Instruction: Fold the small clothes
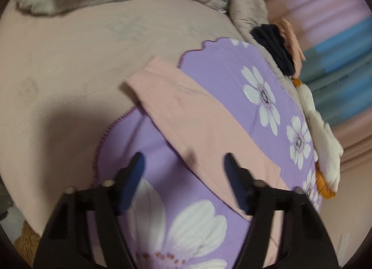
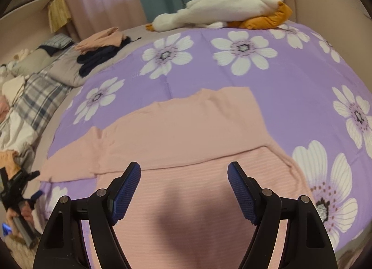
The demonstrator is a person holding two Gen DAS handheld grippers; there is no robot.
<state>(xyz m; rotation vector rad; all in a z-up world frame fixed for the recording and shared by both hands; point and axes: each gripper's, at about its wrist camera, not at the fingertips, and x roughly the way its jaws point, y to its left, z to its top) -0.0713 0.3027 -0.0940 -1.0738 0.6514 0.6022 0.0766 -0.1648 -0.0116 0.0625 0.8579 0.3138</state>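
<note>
Pink garment [image 2: 186,129] lies flat on the purple floral blanket [image 2: 290,96] on the bed, partly folded. Right tool [image 2: 184,171] hangs above its lower part, jaws apart, empty. Left tool [image 1: 183,160] is likewise spread and empty above the garment's edge. Plush goose [image 2: 223,6] and a dark clothes pile [image 2: 100,57] lie well beyond; nothing blocks.

Both grippers, left [image 1: 183,164] and right [image 2: 184,173], hover with fingers apart.
</note>
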